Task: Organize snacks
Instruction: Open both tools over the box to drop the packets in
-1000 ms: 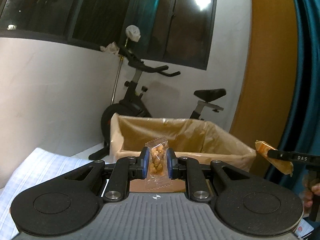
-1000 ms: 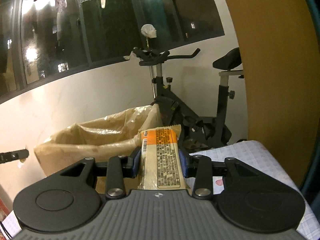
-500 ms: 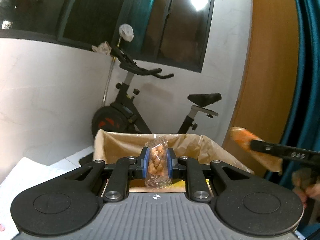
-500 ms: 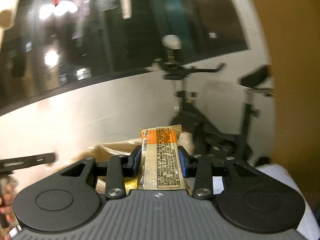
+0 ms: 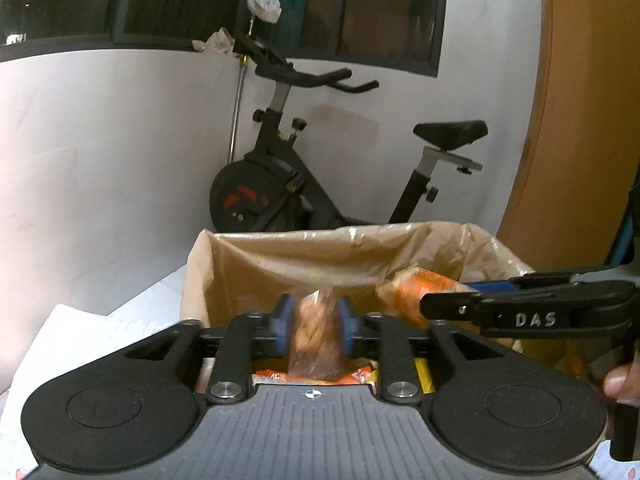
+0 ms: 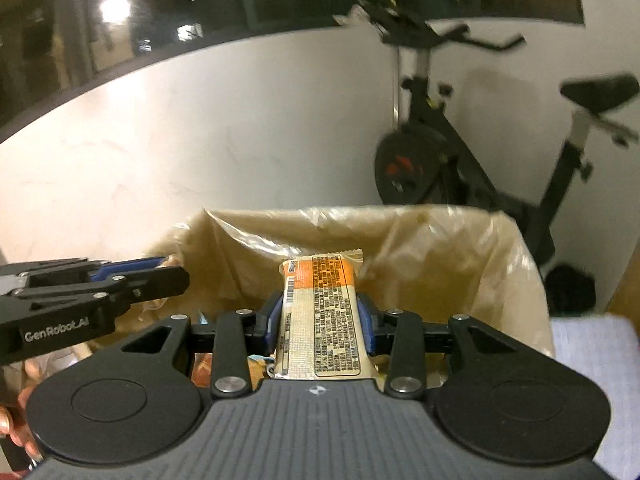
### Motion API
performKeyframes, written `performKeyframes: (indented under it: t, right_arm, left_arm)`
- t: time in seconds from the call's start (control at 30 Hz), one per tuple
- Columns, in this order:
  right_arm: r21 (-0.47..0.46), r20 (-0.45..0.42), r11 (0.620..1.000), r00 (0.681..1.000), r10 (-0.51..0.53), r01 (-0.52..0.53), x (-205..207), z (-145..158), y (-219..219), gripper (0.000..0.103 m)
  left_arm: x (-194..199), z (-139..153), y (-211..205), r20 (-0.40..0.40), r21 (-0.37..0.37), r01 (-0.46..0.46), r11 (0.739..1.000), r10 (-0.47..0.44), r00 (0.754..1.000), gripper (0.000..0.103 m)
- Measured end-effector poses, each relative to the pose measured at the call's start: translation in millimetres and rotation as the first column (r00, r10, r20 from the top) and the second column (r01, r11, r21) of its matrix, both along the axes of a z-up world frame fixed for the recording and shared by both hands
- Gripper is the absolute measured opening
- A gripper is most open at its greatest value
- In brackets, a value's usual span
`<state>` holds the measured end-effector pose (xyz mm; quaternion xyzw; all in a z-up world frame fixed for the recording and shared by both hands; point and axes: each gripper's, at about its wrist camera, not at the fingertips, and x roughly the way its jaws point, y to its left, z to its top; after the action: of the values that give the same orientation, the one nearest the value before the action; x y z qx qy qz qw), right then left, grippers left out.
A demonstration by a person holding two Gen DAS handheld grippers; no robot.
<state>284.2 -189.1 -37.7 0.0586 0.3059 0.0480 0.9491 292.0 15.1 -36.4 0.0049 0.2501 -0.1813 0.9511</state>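
- Left gripper (image 5: 312,330) over the box (image 5: 256,240): jaws have just been opening, the blurred nut pack (image 5: 314,336) loose between them (dropping, I judge).
- Right gripper (image 6: 320,322) clamps the bar (image 6: 320,312) above the box; next, release it.
- The lined box holds orange and yellow packets (image 5: 352,374).

Each tool is showing a ribbed grey body flanked by two round black discs, with black link arms pinned by silver screws and blue pads on the fingers. The left tool (image 5: 314,328) is appearing side-on in the right wrist view, wearing white "GenRobot.AI" lettering, while the right tool (image 6: 320,320) is displaying white "DAS" letters in the left wrist view. A fingertip (image 5: 622,384) is peeking in at the edge.
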Motion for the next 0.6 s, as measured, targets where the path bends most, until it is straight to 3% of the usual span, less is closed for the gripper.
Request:
performKeyframes:
  t: [0.07,0.13,0.17,0.27,0.4,0.6]
  right_arm:
    - [0.021,-0.008,1.0,1.0,-0.022,0.022,-1,-3,-5,0.054]
    - [0.057,0.013,0.998,1.0,-0.008,0.007,-6,-1,-10,0.073]
    - [0.065,0.028,0.998,1.0,-0.003,0.001,-9,2,-12,0.075]
    - [0.032,0.048,0.999,0.999,-0.004,0.002,-14,11,-8,0.075]
    - [-0.01,0.078,1.0,0.997,0.006,-0.006,-30,16,-5,0.074]
    - [-0.084,0.121,0.996,0.993,0.0,0.01,-62,15,-6,0.074]
  left_arm:
    - [-2,0,2,0.015,0.004,-0.007,1.0,0.007,1.0,0.061]
    - [-4,1,4,0.02,0.009,-0.008,1.0,0.008,1.0,0.062]
    - [-5,2,5,0.014,0.009,-0.01,1.0,0.01,1.0,0.062]
    - [-14,6,7,0.016,-0.002,-0.009,1.0,0.009,1.0,0.064]
    - [-29,13,11,0.036,-0.013,-0.011,1.0,0.012,0.999,0.078]
    - [-50,17,22,0.04,-0.049,-0.01,0.999,0.012,0.999,0.084]
